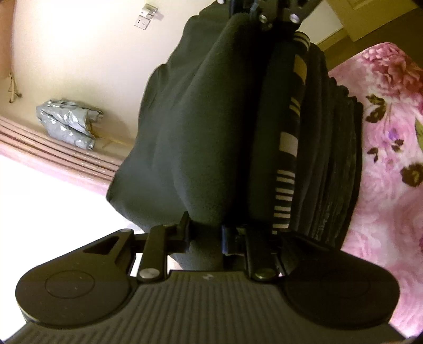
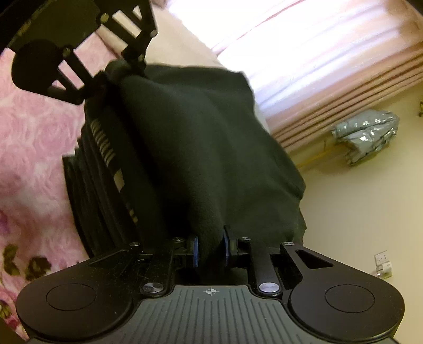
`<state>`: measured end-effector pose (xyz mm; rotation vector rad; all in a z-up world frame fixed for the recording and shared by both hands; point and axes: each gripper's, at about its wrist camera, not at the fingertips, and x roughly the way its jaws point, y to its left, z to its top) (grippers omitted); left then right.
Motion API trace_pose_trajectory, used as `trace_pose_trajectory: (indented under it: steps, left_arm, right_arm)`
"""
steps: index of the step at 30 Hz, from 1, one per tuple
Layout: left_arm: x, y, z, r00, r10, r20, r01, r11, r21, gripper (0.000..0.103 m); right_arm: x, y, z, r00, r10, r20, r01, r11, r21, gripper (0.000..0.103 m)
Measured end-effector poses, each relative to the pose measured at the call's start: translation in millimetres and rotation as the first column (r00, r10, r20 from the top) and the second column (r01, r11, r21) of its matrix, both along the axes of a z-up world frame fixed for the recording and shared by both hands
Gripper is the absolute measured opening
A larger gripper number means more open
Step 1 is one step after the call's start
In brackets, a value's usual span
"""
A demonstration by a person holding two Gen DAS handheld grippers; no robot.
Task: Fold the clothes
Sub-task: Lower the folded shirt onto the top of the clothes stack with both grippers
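A dark green garment (image 1: 201, 127) hangs stretched between my two grippers, above a stack of folded dark clothes (image 1: 330, 158) with one striped piece (image 1: 286, 169) in it. My left gripper (image 1: 206, 235) is shut on one end of the garment. My right gripper (image 2: 210, 250) is shut on the other end of the garment (image 2: 201, 148). The right gripper also shows at the top of the left wrist view (image 1: 267, 16), and the left gripper at the top left of the right wrist view (image 2: 119, 63). The stack (image 2: 87, 185) lies on a pink floral blanket (image 2: 31, 148).
The pink floral blanket (image 1: 388, 158) covers the bed. Pink curtains (image 2: 330, 79) hang at a bright window. A silver plastic bag (image 1: 68, 121) lies by the cream wall, also in the right wrist view (image 2: 370, 132). A wall socket (image 1: 144, 21) is on the wall.
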<state>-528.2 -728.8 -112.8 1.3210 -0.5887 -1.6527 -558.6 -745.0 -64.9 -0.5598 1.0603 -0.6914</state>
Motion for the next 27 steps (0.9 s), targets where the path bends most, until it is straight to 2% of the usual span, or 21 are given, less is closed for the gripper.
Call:
trace_pose_trajectory:
  steps: [6,9,12,18,21,23,24,27]
  left_arm:
    - [11,9,6,1.0,0.008,-0.026,-0.008,1.0,0.003,0.025]
    - [17,15,15,0.997,0.033,-0.068,-0.032,0.999,0.017,0.031]
    - [24,21,23,0.994,0.056,-0.099,-0.052,0.998,0.037,0.04]
    - [45,35,47,0.975,0.079,-0.206,-0.073,0.997,0.036,0.04]
    - [52,33,66,0.952,0.108,-0.287,-0.102,0.994,0.038,0.04]
    - [51,27,76,0.941,0.113,-0.319,-0.109,0.994,0.032,0.04]
    - [50,22,81,0.937,0.115,-0.331,-0.112,0.993,0.027,0.04]
    - [44,2,92,0.912,0.135,-0.387,-0.116,0.991,0.072,0.04]
  right_arm:
    - [2,-6,-1,1.0,-0.025,0.007,0.025,1.0,-0.003,0.017]
    - [3,-8,0,0.999,-0.05,0.022,0.05,0.999,-0.01,0.017]
    - [3,-11,2,0.996,-0.075,0.039,0.076,0.997,-0.017,0.017]
    - [5,-5,0,0.992,-0.119,0.052,0.121,0.992,-0.034,0.017]
    - [4,-1,0,0.989,-0.138,0.056,0.14,0.989,-0.036,0.018]
    - [0,3,5,0.988,-0.138,0.068,0.141,0.989,-0.04,0.049]
    - [-4,6,7,0.987,-0.137,0.083,0.142,0.989,-0.051,0.073]
    - [-14,9,12,0.982,-0.144,0.119,0.153,0.986,-0.068,0.075]
